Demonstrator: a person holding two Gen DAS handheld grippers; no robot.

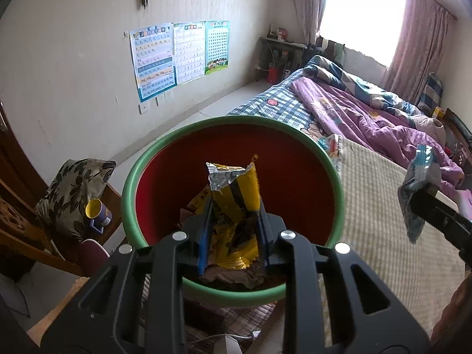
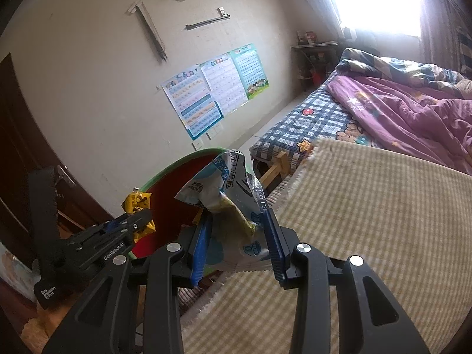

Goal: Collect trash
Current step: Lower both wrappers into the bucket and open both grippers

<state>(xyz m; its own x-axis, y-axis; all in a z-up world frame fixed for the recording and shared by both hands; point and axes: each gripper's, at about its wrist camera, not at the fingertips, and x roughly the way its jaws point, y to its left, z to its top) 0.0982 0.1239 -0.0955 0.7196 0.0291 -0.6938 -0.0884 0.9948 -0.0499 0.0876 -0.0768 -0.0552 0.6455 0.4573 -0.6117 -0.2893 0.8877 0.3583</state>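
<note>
Pinched in the left gripper [image 1: 233, 236], a yellow wrapper [image 1: 236, 194] hangs over the red bin [image 1: 295, 171]. At three o'clock, the right gripper [image 2: 239, 244] clamps a white-blue wrapper [image 2: 218, 188]. Both look light, crinkly and slippery; gripping mid-body probably holds best.

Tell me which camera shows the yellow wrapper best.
Left wrist view: the yellow wrapper sits centred between the left gripper's fingers, over the red bin. The right wrist view shows only a crumpled part of it.
</note>
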